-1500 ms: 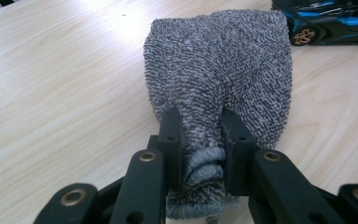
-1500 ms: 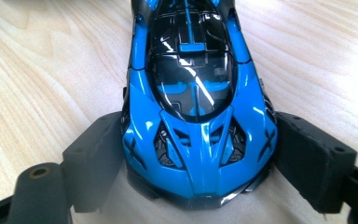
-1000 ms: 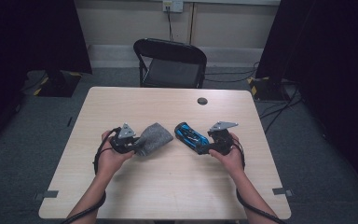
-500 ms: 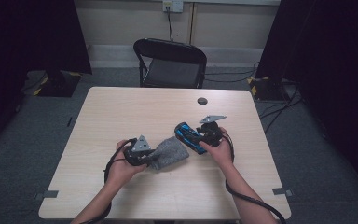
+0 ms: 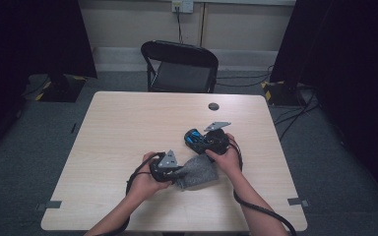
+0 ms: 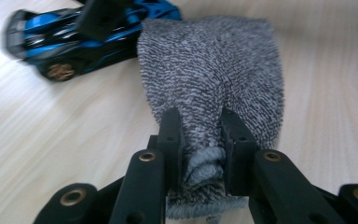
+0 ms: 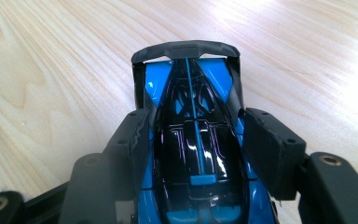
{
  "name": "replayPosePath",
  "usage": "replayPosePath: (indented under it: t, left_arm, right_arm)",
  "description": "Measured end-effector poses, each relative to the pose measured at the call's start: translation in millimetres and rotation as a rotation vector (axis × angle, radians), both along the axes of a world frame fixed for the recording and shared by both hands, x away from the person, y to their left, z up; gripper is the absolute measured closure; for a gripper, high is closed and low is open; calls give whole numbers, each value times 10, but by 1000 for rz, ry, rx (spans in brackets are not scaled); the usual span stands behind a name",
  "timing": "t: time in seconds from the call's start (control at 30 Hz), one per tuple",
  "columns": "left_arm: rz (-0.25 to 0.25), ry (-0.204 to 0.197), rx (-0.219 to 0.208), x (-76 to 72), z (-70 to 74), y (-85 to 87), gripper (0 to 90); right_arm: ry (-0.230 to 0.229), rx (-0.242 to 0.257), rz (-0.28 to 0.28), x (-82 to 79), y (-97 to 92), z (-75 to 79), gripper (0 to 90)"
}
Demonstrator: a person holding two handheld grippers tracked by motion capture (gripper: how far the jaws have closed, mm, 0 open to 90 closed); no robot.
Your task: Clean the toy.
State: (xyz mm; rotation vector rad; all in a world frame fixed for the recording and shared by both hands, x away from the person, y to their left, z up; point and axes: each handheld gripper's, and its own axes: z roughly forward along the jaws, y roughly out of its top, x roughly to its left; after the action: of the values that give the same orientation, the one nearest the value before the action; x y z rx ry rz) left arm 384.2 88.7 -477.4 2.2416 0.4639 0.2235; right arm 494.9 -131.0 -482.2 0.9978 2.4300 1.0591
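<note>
two claws at work on a wooden tabletop (image 5: 128, 123).
left to right: my left claw (image 6: 200, 140) is clamped on the bunched edge of a grey cloth (image 6: 214, 74), which lies flat on the tabletop; just beside it, my right claw (image 7: 196, 144) has just been closing, and its jaws now press both flanks of a blue toy car (image 7: 191, 93) resting on the wood.
</note>
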Motion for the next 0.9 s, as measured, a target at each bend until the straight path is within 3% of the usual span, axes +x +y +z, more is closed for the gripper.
replayPosePath:
  t: [0.37,0.43,0.63,0.7,0.9]
  left_arm:
    - [-90,33,-46,-99,18,-197,730]
    - [-96,34,-28,-104,23,-207,730]
    - [-5,34,-11,19,-1,-124,729]
    - [19,17,8,70,13,-87,729]
    - [99,11,8,236,43,30,728]
  right_arm:
    - [-1,7,-2,4,3,-8,419]
    - [0,8,-2,5,2,-8,420]
    - [0,7,-1,3,0,-8,420]
    - [-2,9,0,2,-1,-11,420]
    - [-4,14,-1,-2,-4,-15,419]
